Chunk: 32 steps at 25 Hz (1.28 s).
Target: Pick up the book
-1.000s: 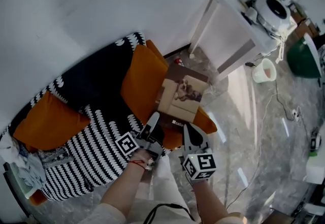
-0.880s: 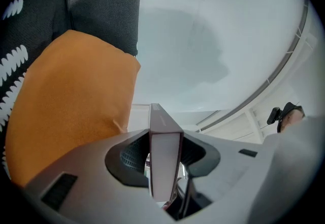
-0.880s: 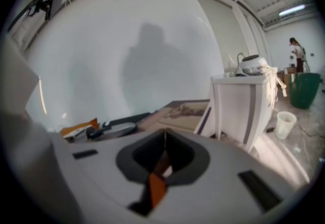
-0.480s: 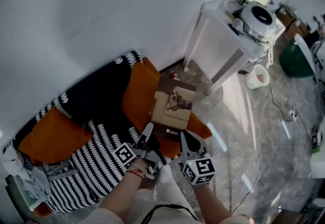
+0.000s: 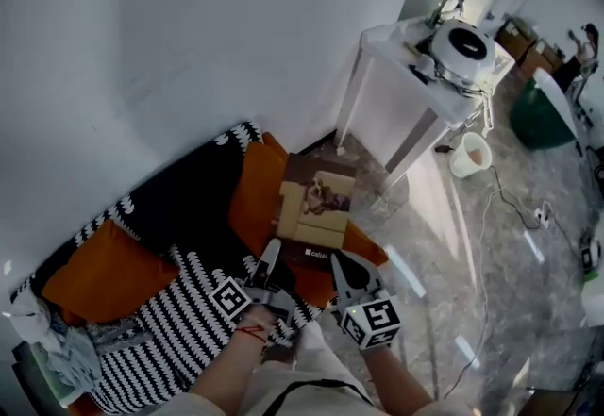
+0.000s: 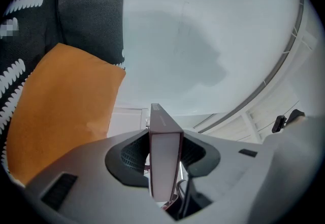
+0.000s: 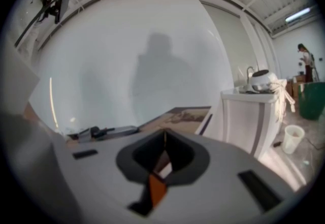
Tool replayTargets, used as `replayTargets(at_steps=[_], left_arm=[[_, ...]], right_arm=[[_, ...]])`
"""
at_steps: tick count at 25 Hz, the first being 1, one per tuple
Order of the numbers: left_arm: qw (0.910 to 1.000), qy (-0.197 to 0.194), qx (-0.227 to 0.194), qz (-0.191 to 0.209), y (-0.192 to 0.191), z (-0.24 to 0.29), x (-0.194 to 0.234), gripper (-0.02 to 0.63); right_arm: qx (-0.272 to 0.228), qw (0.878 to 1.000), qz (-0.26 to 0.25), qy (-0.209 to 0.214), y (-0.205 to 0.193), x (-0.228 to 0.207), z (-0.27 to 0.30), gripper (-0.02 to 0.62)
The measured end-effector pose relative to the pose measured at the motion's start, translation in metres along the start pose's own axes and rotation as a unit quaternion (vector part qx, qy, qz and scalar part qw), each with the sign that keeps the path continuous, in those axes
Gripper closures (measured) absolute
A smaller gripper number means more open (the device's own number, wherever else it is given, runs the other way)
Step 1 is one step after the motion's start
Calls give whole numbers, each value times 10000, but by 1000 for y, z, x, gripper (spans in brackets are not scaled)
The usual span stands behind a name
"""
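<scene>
The book (image 5: 316, 207), brown with a tan picture on its cover, hangs in the air above the orange cushion (image 5: 250, 192) at the sofa's end. My left gripper (image 5: 267, 263) is shut on its near left corner; in the left gripper view the book (image 6: 163, 157) stands edge-on between the pads of that gripper (image 6: 163, 147). My right gripper (image 5: 342, 265) holds the near right corner. In the right gripper view the cover (image 7: 180, 116) runs out flat beyond the right gripper (image 7: 164, 152), whose jaws are closed on a thin edge.
The sofa wears a black-and-white patterned throw (image 5: 179, 301) and a second orange cushion (image 5: 94, 277). A white side table (image 5: 406, 74) with a round white appliance (image 5: 467, 41) stands to the right, near a white cup (image 5: 469, 157) on the marble floor. The white wall lies behind.
Both grippers have risen together with the book between them, lifting it further off the orange cushion. Both grips look unchanged.
</scene>
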<state>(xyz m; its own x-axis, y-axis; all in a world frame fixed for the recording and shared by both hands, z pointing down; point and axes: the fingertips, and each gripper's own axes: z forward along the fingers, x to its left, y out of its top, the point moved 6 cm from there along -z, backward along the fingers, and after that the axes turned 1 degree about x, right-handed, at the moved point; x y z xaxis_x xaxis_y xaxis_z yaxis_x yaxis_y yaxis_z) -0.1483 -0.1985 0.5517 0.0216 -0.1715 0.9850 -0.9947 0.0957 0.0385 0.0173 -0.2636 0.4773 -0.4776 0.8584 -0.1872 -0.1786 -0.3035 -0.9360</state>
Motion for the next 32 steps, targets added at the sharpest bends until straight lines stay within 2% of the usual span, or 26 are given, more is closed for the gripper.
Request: replayTargets(at_steps=[10,25,32], left_arm=[[9999,-70,-110,52,7,-7,-21,440],[9997,-191,-140,40,18,-9,-50,440],[9998,-169,-77,-22,21,-9,-55,440]], right_arm=[[-85,9988,-442,182,18,13,-17,581],[-132,9975,-581,384,38,30,-22,581],[-177,9977,-563,322,43,32,-24,581]])
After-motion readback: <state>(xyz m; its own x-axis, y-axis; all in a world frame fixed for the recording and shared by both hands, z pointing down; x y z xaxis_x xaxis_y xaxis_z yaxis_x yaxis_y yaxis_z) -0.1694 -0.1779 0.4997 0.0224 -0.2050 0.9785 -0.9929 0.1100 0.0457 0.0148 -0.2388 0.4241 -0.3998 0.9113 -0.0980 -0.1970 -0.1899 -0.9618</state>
